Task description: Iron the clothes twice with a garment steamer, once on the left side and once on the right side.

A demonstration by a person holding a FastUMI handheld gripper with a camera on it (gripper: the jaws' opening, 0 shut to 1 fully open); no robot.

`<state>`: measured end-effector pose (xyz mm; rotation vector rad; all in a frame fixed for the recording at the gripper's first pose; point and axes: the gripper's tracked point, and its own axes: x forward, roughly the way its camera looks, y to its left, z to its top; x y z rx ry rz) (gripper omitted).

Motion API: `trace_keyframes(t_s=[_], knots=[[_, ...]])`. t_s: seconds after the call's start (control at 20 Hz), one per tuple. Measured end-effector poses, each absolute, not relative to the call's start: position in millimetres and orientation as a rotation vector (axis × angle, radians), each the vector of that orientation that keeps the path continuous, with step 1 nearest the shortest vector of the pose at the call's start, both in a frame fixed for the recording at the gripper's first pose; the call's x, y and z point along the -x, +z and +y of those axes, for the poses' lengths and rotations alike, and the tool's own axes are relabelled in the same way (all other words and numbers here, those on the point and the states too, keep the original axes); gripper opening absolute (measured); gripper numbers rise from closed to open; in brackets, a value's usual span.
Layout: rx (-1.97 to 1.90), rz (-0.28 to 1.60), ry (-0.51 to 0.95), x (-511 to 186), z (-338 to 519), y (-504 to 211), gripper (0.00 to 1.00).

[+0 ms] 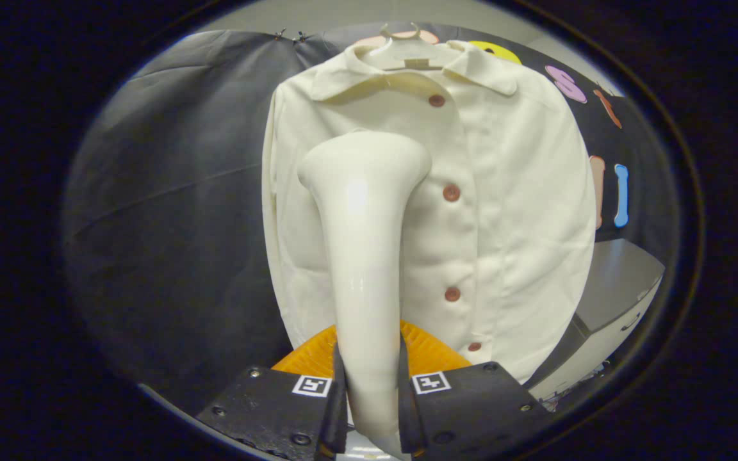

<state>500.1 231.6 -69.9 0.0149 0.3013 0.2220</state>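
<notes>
Your gripper [369, 390] pinches the handle of the garment steamer [364, 256], with both fingers pressed on its two sides, so the hold looks firm. The steamer rises straight ahead from between the fingers, and its wide head lies against the upper chest of the cream shirt [510, 211], on the panel beside the row of brown buttons [451, 192]. The shirt hangs on a hanger [401, 48] in front of the dark booth wall. For this pass, I think you should keep the head flat on the cloth and pull it down slowly in one straight line. Stay away from the buttons, because the head can catch on them, and do not twist your wrist.
</notes>
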Motion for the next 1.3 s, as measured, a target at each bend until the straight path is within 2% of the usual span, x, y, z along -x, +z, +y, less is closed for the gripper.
trace_keyframes(t_s=[0.35, 1.3], knots=[[-0.037, 0.423, 0.189, -485, 234, -133, 0.27], [-0.047, 0.724, 0.141, -440, 222, -276, 0.28]])
